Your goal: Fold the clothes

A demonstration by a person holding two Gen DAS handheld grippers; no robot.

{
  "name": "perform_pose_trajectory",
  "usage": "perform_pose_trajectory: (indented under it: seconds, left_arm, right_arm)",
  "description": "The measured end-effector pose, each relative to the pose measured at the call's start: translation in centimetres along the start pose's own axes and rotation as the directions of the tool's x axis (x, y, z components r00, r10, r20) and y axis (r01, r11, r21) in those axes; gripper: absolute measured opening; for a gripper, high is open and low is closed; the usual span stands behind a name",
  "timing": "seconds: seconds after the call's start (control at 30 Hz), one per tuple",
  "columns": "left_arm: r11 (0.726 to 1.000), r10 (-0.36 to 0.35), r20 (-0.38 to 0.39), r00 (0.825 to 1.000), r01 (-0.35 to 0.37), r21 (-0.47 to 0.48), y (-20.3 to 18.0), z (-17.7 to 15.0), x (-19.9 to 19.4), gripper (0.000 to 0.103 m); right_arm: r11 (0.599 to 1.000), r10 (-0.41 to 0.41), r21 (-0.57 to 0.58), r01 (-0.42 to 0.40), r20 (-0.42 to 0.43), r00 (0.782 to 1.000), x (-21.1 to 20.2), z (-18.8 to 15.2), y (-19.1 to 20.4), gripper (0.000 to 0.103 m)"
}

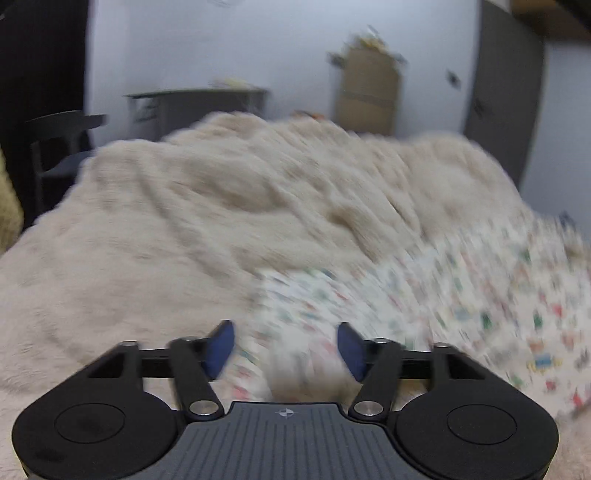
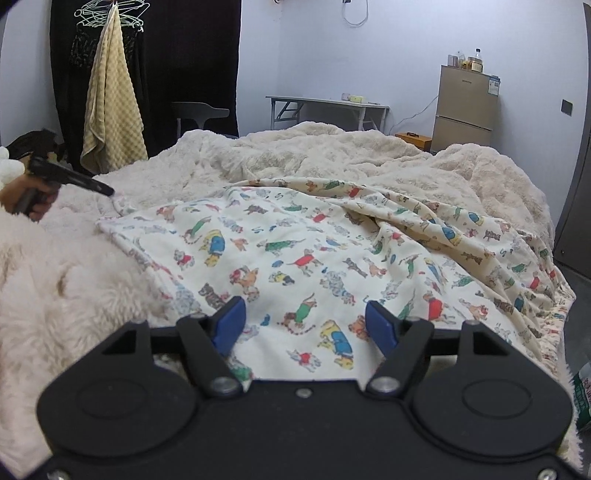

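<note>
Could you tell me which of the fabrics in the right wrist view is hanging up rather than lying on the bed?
The yellow waffle-textured towel; it hangs from hangers, while the printed cloth and fluffy blanket lie on the bed.

A cream cotton-like cloth (image 2: 295, 251), thin, matt and softly creased, printed with small coloured animals, fills the centre of the right wrist view. Beneath it lies a thick, shaggy beige plush blanket (image 2: 332, 155). The right gripper (image 2: 306, 325) in the lower frame is matt black plastic with blue rubbery-looking pads (image 2: 231, 325) and dull metal pivot pins. At upper left hangs a yellow waffle-textured towel (image 2: 110, 103) from thin wire hangers (image 2: 110, 11). At upper right stands a fridge (image 2: 467, 110) with a smooth, brushed-looking golden face.
</note>
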State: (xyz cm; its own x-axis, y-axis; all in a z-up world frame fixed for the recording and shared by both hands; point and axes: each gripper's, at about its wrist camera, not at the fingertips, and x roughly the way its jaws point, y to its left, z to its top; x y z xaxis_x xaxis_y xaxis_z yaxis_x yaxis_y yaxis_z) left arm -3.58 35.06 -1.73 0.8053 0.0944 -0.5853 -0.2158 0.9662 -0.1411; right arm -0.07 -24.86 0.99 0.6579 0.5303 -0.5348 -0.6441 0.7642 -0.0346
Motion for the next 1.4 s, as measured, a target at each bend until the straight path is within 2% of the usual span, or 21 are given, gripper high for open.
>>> perform_pose_trajectory:
  seconds: [0.13,0.2,0.33,0.43,0.47,0.5,0.53,0.6,0.67,0.73,0.8,0.87,0.93,0.97,1.0,1.1,1.13,1.23,1.33,1.37,1.4]
  left_arm:
    - [0.998,-0.043,-0.106,0.993,0.038,-0.052,2.0,2.3,5.4,0.071]
    - [0.997,-0.074,-0.192,0.979,0.065,-0.052,1.1,3.1,9.7,0.076]
    - [0.996,-0.012,-0.324,0.946,0.041,0.083,-1.6,4.3,17.4,0.076]
    - [0.995,-0.071,-0.367,0.928,0.093,0.043,-2.5,4.9,21.1,0.073]
    - [0.994,-0.086,-0.372,0.924,0.104,0.029,-2.5,5.0,21.7,0.057]
    - [0.994,-0.089,-0.376,0.922,0.107,0.028,-2.7,5.3,22.3,0.036]
    - [0.994,-0.067,-0.374,0.925,0.092,0.051,-3.0,5.6,22.4,0.031]
    - [0.992,-0.049,-0.352,0.935,0.088,0.095,-3.4,6.4,22.0,0.003]
    - [0.986,-0.052,-0.290,0.956,0.096,0.139,-3.7,7.7,20.8,0.003]
    - [0.968,0.009,-0.128,0.992,0.024,0.251,-4.3,10.1,18.4,0.003]
    - [0.944,0.068,0.017,0.998,-0.070,0.323,-5.0,12.3,16.3,0.003]
    - [0.921,0.101,0.163,0.981,-0.154,0.358,-5.6,14.4,14.4,0.003]
    - [0.904,0.127,0.294,0.947,-0.233,0.358,-6.2,16.5,12.8,0.003]
    - [0.896,0.140,0.356,0.924,-0.271,0.352,-6.6,17.5,12.1,0.003]
    - [0.888,0.153,0.394,0.906,-0.301,0.348,-7.0,18.3,11.9,0.003]
    - [0.867,0.196,0.418,0.887,-0.356,0.348,-8.3,19.7,13.2,0.003]
    - [0.861,0.212,0.410,0.887,-0.368,0.350,-8.8,19.9,14.1,0.003]
    - [0.856,0.265,0.314,0.912,-0.372,0.359,-9.7,19.0,18.3,0.004]
    - [0.893,0.302,0.181,0.936,-0.344,0.289,-9.3,16.8,22.0,0.012]
    - [0.904,0.314,0.127,0.941,-0.337,0.264,-8.8,15.8,22.9,0.018]
    - [0.907,0.326,0.087,0.941,-0.337,0.251,-8.4,14.9,23.5,0.030]
  right_arm:
    - [1.000,-0.002,-0.001,0.002,-0.001,1.000,0.0,0.0,0.0,0.070]
    - [1.000,-0.001,0.000,0.001,-0.001,1.000,0.0,0.0,0.0,0.070]
    - [1.000,0.002,0.005,-0.002,-0.004,1.000,0.2,-0.1,0.0,0.071]
    - [1.000,-0.002,0.010,0.002,-0.005,1.000,0.2,-0.3,0.1,0.071]
    - [1.000,-0.006,0.012,0.006,-0.005,1.000,0.1,-0.3,0.2,0.071]
    - [1.000,-0.010,0.013,0.010,-0.003,1.000,0.1,-0.3,0.1,0.071]
    - [1.000,-0.016,0.013,0.016,-0.002,1.000,0.0,-0.4,0.1,0.071]
    - [1.000,-0.020,0.012,0.020,-0.002,1.000,0.0,-0.4,0.1,0.071]
    - [0.999,-0.023,0.022,0.023,-0.011,1.000,0.1,-0.4,0.1,0.072]
    - [0.999,-0.026,0.035,0.027,-0.021,0.999,0.2,-0.4,0.1,0.073]
    - [0.998,-0.029,0.047,0.030,-0.032,0.999,0.4,-0.4,0.0,0.074]
    - [0.998,-0.032,0.059,0.034,-0.042,0.999,0.5,-0.5,0.0,0.074]
    - [0.997,-0.047,0.059,0.050,-0.051,0.998,0.6,-0.4,0.1,0.075]
    - [0.997,-0.058,0.056,0.061,-0.055,0.997,0.6,-0.4,0.2,0.075]
    - [0.996,-0.066,0.052,0.069,-0.057,0.996,0.6,-0.3,0.4,0.075]
    - [0.995,-0.086,0.041,0.089,-0.063,0.994,0.8,-0.2,0.6,0.075]
    - [0.995,-0.089,0.040,0.092,-0.064,0.994,0.9,-0.3,0.5,0.075]
    - [0.997,-0.065,0.030,0.067,-0.069,0.996,0.8,0.1,0.2,0.075]
    - [1.000,-0.016,0.016,0.017,-0.059,0.998,0.0,1.1,-0.4,0.072]
    - [1.000,0.012,0.010,-0.012,-0.033,0.999,-0.9,2.0,-1.2,0.072]
    - [1.000,0.023,0.008,-0.022,-0.002,1.000,-1.7,2.8,-2.0,0.073]
